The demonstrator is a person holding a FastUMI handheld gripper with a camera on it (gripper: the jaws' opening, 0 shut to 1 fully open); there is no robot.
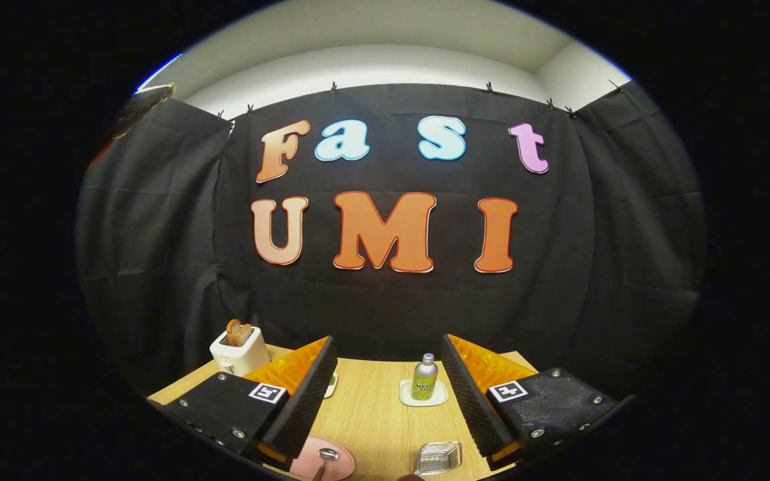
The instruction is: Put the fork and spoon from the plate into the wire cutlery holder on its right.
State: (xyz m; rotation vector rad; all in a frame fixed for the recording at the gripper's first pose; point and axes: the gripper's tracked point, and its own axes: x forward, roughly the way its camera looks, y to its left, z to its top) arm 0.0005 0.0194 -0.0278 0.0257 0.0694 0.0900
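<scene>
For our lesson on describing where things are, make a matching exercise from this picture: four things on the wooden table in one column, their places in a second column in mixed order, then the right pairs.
Things
1. white toaster holding toast
2. small metal bottle with a green label
3. round pink plate
4. clear ridged glass dish

Places
A. between the open gripper's fingers, on a white coaster
B. low by the left finger, a metal spoon on it
C. beyond the left finger, at the table's far corner
D. low by the right finger

Pairs: 1-C, 2-A, 3-B, 4-D
</scene>
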